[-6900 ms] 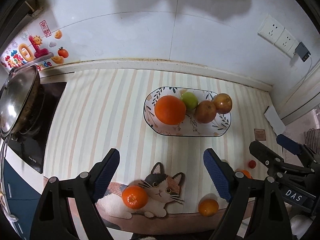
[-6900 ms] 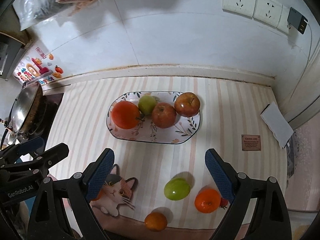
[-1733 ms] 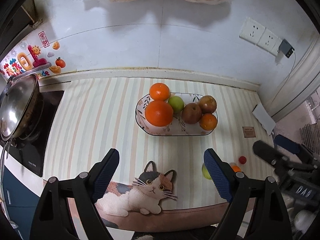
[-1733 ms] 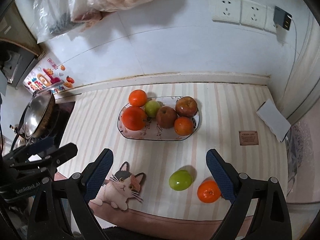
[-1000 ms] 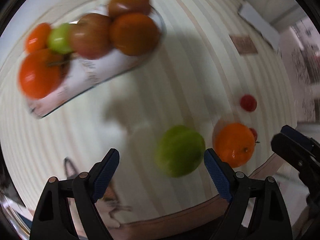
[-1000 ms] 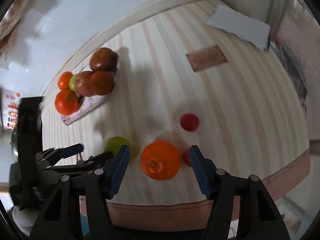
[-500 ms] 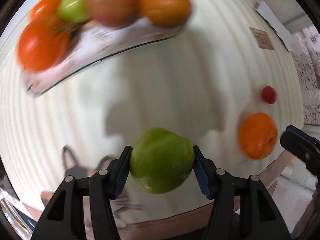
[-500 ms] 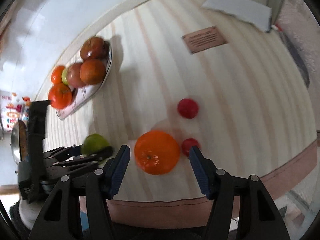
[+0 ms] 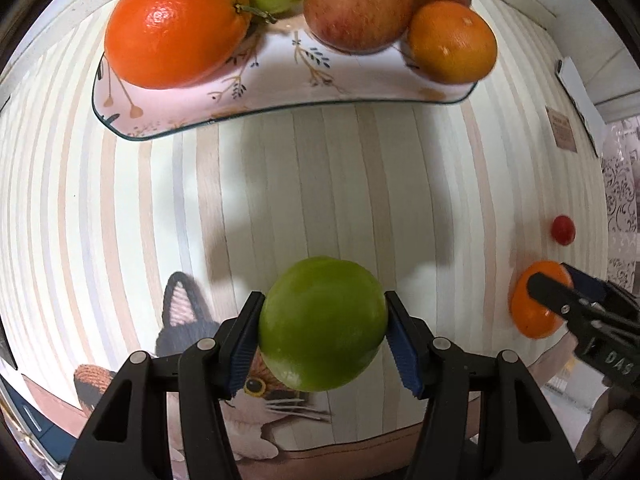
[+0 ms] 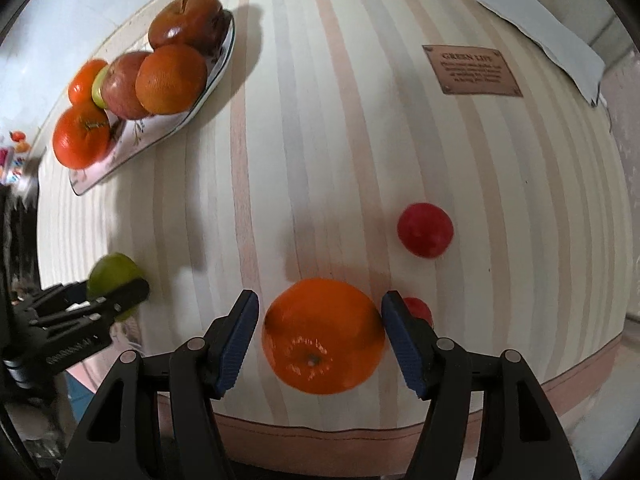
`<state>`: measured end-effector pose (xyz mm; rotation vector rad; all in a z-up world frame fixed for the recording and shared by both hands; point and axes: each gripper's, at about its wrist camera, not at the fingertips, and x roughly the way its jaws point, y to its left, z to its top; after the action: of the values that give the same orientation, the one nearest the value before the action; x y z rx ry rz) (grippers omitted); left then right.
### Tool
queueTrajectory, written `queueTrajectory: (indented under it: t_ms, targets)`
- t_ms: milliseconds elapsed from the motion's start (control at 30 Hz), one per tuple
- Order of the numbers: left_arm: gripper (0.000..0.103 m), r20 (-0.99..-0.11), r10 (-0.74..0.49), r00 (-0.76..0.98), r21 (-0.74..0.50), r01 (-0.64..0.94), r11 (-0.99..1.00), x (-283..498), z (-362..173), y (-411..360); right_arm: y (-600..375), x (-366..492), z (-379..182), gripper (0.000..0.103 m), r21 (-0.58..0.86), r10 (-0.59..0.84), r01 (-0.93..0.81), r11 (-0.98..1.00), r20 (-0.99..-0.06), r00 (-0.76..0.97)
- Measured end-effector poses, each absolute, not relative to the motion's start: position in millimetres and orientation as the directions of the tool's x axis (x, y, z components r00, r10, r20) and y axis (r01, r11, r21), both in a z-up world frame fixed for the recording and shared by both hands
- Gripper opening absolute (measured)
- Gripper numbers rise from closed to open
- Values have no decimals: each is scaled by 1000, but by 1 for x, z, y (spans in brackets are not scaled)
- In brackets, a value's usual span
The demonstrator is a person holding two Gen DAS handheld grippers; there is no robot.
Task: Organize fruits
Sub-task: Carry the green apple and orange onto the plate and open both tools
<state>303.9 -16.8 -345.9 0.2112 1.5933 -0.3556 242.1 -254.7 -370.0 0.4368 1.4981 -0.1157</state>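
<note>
1. The floral fruit plate [image 9: 280, 92] was the biggest item, set toward the back of the striped mat [image 9: 320, 184]. It already carried a large orange [image 9: 176, 24], two red apples and smaller citrus. Its far side was cut off in the left wrist view, so I could not judge how much free room remained.
2. My left gripper [image 9: 322, 330] was clamped on the green apple [image 9: 322, 322], pads pressed to its widest sides. I judged it firm, fairly heavy and smooth-skinned, so a hold across the middle seemed safest.
3. My right gripper [image 10: 319, 330] straddled the loose orange [image 10: 323, 336] near the mat's front edge. The right pad looked to touch the peel, the left showed a sliver of gap, so I could not tell whether it gripped. I judged the peel slightly yielding, less slippery.
4. One small red fruit [image 10: 425, 235] lay apart; another [image 10: 418, 308] hid behind the right finger, unidentifiable.
</note>
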Motion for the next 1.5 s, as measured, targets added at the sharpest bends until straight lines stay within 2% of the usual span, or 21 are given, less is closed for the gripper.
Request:
queueTrajectory:
  t_ms: [200,300,400,500,533,700,933,1200,1500]
  targets:
    - [56,-995,-85,-50,-97,345,933,304,-342,-7,-256,245,-373,68,227,222,375,899,-973,58]
    - [56,-995,-90,-43,-100,350,931,307,-343,-23,-260,241,-371,75,241,240,385,891,-969,52]
    - [56,-994,-102,-36,-108,354,929,310,-340,-28,-254,237,-374,75,231,236,360,904,-971,31]
    - [56,-994,-107,-30,-111,354,929,310,-333,-27,-248,238,-383,74,219,223,359,907,-974,32]
    - [56,-994,-109,-27,-112,353,929,310,-331,-26,-245,239,-384,68,210,208,352,912,-977,46]
    - [56,-992,-126,-13,-123,334,934,309,-319,-14,-234,242,-379,67,209,186,317,925,-977,102]
    - [56,-986,-168,23,-155,274,949,324,-287,17,-208,268,-344,67,294,249,239,925,-947,202]
    - [56,-977,-199,82,-182,181,966,373,-261,63,-158,325,-306,67,346,302,112,931,-907,293]
    - [56,-980,-135,147,-115,137,984,473,-247,85,-121,384,-321,67,326,285,96,941,-910,300]
